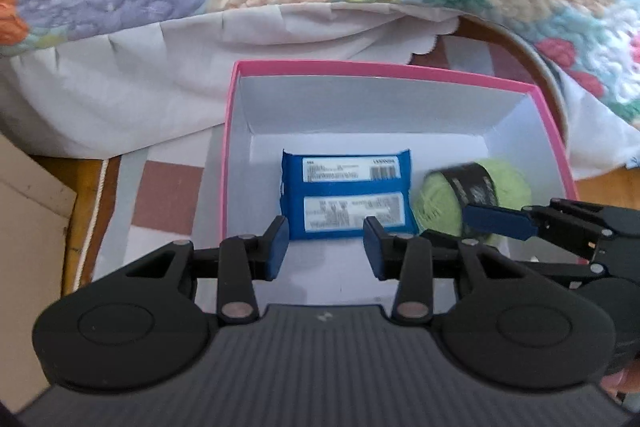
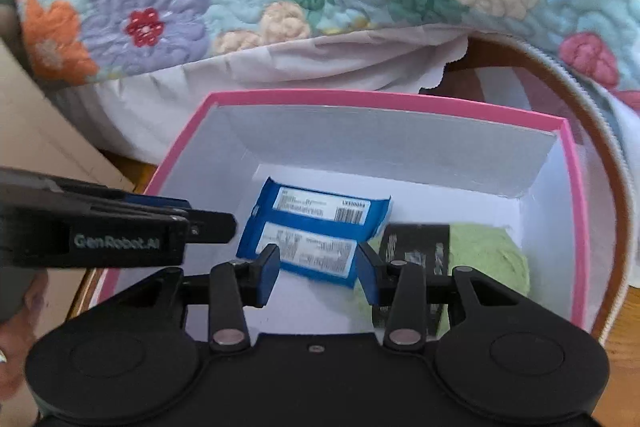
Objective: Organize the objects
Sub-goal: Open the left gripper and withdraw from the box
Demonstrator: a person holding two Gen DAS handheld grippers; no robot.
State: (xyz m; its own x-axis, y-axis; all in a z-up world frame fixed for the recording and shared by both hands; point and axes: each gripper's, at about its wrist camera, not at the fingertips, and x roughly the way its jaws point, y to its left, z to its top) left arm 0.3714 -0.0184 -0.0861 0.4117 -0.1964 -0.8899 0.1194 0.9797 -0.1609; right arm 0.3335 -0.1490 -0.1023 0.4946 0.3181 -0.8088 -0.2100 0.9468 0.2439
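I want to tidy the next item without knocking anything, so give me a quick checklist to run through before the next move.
1. Blue plastic packet lies flat inside the pink-rimmed cardboard box: ok.
2. Green yarn ball with black band is inside the box, right of the packet: ok.
3. Left tongs empty, pads apart: ok.
4. Right tongs empty, pads apart: ok.
5. Right tongs clear of the yarn: cannot tell, one finger overlaps it in the left view.
6. Free floor space at the box's back: ok.
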